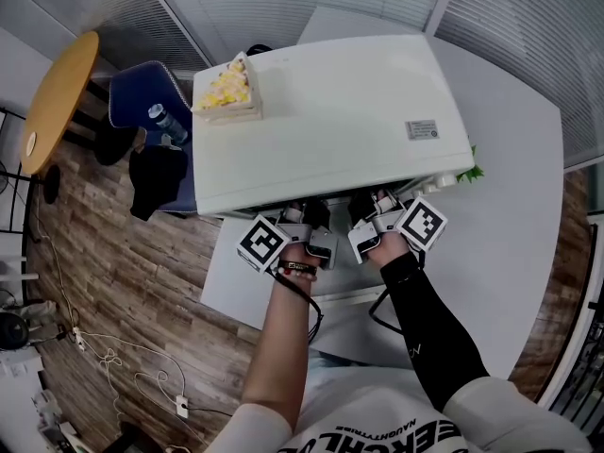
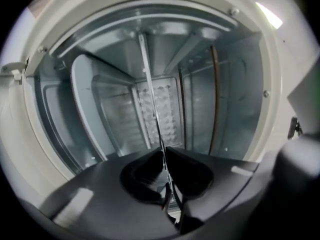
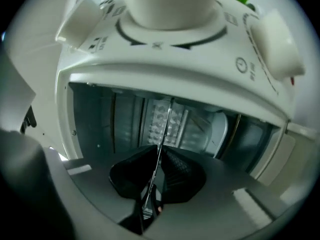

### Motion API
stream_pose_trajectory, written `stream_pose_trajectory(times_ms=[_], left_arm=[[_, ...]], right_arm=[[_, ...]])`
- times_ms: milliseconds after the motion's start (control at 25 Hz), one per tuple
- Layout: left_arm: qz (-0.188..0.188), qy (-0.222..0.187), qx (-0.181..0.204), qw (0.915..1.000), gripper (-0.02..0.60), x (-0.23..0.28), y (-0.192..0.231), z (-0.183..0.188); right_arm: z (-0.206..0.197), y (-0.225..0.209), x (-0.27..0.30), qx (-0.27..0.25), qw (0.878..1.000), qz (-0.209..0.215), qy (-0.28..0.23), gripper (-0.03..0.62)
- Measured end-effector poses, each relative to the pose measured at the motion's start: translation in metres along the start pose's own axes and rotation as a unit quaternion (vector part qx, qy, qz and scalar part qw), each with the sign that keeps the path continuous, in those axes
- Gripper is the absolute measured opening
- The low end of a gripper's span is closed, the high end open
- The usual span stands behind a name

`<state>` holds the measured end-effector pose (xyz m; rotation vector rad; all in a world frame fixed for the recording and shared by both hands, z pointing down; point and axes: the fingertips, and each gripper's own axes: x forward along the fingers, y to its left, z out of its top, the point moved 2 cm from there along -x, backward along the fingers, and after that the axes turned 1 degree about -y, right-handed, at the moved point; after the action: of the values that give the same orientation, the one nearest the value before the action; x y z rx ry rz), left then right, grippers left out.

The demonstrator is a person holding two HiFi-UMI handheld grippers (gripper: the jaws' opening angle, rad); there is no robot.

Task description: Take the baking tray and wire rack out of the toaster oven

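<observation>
The white toaster oven [image 1: 330, 111] stands on a white table, and both grippers reach into its open front. A thin metal edge [image 2: 150, 84] runs from the oven's back out between the jaws, seen edge-on; whether it is the baking tray or the wire rack I cannot tell. My left gripper [image 1: 307, 217] [image 2: 164, 151] is shut on that edge. My right gripper [image 1: 373, 208] [image 3: 159, 151] pinches the same thin edge [image 3: 165, 121] a little further right. Both are rolled onto their sides. In the head view the oven's top hides the fingertips.
A box of yellow food [image 1: 226, 91] sits on the oven's top at its left corner. The oven's dials [image 3: 170, 9] are close above the right gripper. Beside the table [image 1: 510, 159] are a blue chair [image 1: 142, 97], a round wooden table [image 1: 57, 92] and cables [image 1: 123, 357] on the floor.
</observation>
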<state>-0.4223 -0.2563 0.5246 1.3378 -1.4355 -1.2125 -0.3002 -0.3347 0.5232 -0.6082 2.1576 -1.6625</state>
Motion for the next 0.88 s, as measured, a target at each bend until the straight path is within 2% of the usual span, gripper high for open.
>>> stream_pose_trajectory(times_ms=[120, 320, 600, 880], left_arm=[[0.001, -0.003, -0.020, 0.9998, 0.071, -0.001, 0.004, 0.001], [0.007, 0.002, -0.032, 0.9994, 0.067, -0.002, 0.005, -0.001], [0.025, 0.025, -0.013, 0.9993, 0.066, -0.011, 0.004, -0.006], [0.035, 0.042, -0.015, 0.9984, 0.067, -0.022, 0.003, -0.012]], right_arm=[[-0.001, -0.003, 0.001, 0.022, 1.000, 0.009, -0.013, 0.023], [-0.001, -0.003, -0.001, 0.035, 0.999, 0.009, -0.023, 0.020], [-0.005, -0.003, -0.010, 0.055, 0.998, 0.000, -0.022, 0.015], [-0.010, -0.001, -0.022, 0.063, 0.998, -0.005, -0.017, 0.012]])
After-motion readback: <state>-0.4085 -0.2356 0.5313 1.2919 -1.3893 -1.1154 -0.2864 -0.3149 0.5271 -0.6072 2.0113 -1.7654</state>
